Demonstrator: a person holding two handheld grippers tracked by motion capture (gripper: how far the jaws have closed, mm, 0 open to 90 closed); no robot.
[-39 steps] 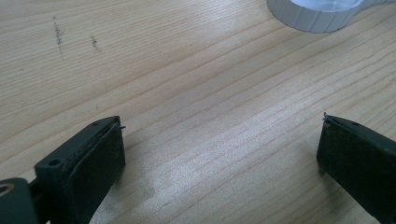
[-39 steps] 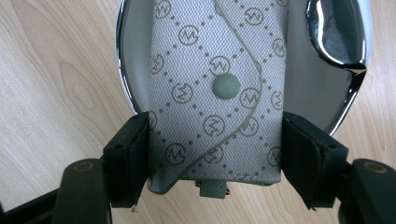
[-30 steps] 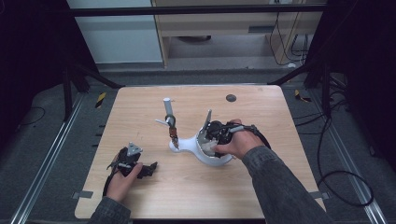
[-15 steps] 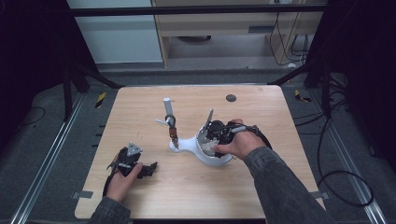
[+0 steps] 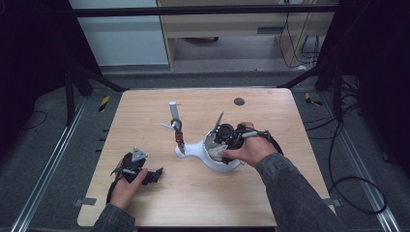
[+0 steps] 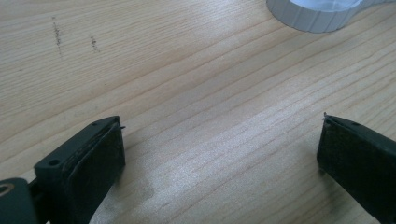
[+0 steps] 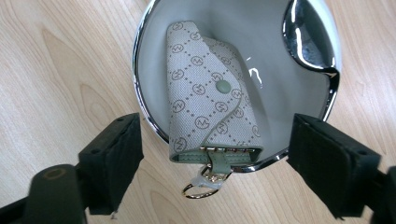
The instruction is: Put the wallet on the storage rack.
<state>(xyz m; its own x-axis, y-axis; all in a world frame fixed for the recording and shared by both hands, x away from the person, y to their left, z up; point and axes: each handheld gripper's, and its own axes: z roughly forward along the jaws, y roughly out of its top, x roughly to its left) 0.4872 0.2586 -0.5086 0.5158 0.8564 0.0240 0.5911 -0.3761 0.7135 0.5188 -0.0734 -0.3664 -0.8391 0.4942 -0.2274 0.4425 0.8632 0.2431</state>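
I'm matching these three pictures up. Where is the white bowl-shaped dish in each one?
High view: the white dish lies right of table centre, under the right hand-held gripper.
Left gripper view: its ribbed rim is at the top right edge.
Right gripper view: its chrome-rimmed bowl holds a patterned key pouch.
Shared landmark: the wooden table.
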